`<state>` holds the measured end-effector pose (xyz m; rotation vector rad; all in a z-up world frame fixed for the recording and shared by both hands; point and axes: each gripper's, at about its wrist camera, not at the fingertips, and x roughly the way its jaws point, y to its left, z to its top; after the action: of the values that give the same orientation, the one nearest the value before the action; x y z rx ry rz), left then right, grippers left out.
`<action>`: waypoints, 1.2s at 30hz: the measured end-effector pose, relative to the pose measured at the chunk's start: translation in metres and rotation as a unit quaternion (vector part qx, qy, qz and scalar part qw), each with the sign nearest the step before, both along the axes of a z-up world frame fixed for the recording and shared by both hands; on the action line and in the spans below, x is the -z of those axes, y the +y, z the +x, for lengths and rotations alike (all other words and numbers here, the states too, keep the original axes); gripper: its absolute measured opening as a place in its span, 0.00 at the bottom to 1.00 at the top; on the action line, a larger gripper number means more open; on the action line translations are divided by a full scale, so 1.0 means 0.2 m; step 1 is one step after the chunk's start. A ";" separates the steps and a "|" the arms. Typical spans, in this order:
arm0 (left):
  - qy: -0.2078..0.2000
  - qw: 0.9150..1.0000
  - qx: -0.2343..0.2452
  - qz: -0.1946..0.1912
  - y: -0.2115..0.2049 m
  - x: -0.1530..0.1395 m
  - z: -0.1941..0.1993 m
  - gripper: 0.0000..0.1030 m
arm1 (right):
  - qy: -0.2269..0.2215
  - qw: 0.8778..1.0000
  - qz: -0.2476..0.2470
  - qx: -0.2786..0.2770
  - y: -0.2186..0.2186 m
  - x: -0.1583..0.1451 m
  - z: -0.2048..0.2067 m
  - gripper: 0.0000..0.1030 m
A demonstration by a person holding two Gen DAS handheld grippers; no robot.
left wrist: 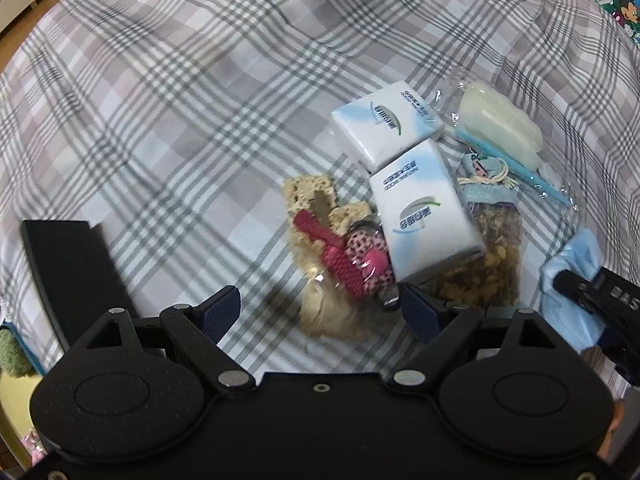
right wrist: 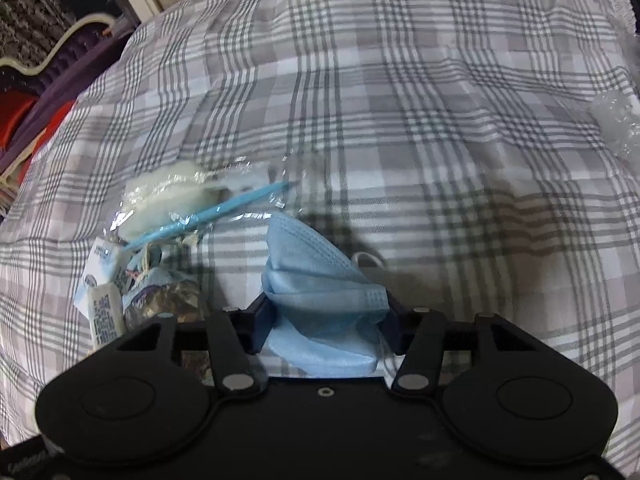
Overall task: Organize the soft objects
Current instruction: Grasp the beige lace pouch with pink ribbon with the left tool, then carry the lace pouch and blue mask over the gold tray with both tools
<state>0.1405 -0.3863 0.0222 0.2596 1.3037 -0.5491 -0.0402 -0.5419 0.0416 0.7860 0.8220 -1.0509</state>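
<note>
Plaid grey-and-white bedspread [left wrist: 180, 100] is our surface. Our right gripper [right wrist: 326, 320] is pinching a folded light-blue pleated face mask [right wrist: 316, 276], probably to add it to the pile mid-bed. Left gripper [left wrist: 320, 310] hangs spread over a pink knitted toy [left wrist: 366, 260]; white tissue packs' [left wrist: 424, 224] print isn't legible.

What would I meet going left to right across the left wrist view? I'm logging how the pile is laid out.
Black flat case → beige knitted piece → pink spotted toy → nearer white tissue pack → bag of dried bits → blue face mask, held in the right gripper.
</note>
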 end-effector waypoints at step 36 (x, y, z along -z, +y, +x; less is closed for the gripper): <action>0.004 0.999 -0.011 -0.047 0.16 -0.28 -0.15 0.52 | -0.026 0.997 -0.072 0.009 -0.01 -0.13 -0.11 0.51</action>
<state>0.1097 -0.3552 0.0777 0.1649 1.2825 -0.5918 -0.0622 -0.5431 0.0669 0.6965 0.6893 -1.0881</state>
